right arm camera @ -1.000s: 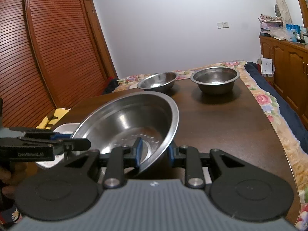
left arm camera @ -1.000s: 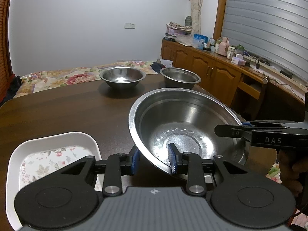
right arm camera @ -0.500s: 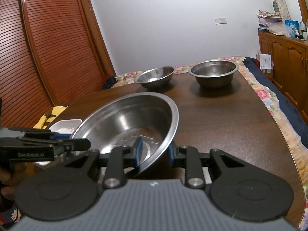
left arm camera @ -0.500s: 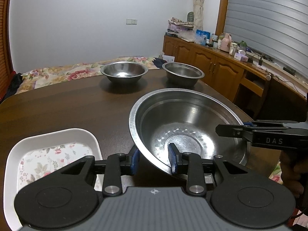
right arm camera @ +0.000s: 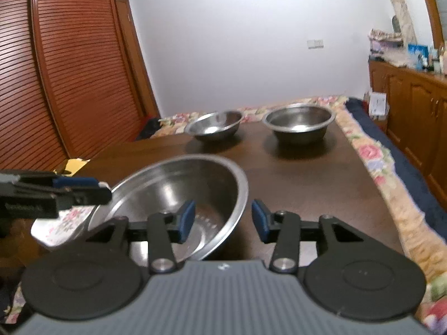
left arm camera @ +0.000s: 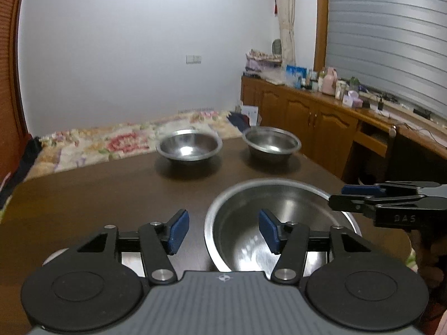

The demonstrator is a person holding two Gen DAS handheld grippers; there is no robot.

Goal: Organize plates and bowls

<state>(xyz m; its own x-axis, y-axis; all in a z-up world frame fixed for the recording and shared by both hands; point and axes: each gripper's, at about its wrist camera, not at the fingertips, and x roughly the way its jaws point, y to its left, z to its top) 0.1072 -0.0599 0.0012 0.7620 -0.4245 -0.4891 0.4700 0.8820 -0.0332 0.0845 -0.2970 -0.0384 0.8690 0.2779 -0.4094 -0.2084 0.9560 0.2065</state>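
The big bowl (left arm camera: 282,223) sits on the dark counter (left arm camera: 111,195) near me, at its right near part, and neither of my tools has hold of it. My left tool (left arm camera: 222,230) is opening: its blue pads (left arm camera: 177,230) stand well apart, with the bowl's left rim between them but neither pad pressing on it, the right pad over the bowl's inside and the left pad over bare counter. My right tool (right arm camera: 222,220) is opening too; its left pad hangs over the inside of the bowl and its right pad outside the right rim, both clear of the metal. In the left view the right tool shows side-on at the bowl's far right rim, with my hand (left arm camera: 430,254) below it. In the right view a white floral plate (right arm camera: 56,223) lies just left of the bowl, partly tucked under its left edge, and the left tool shows side-on above it. Two smaller steel bowls stand well apart from the big one at the far end of the counter: the shallow bowl (left arm camera: 188,149) on the left and the deeper bowl (left arm camera: 271,143) to its right, apart from each other. Beyond the counter lies a bed (left arm camera: 111,142) with a floral cover. A wooden cabinet (left arm camera: 307,117) runs along the right wall, with small clutter on top, and slatted wooden doors (right arm camera: 56,69) stand on the left.
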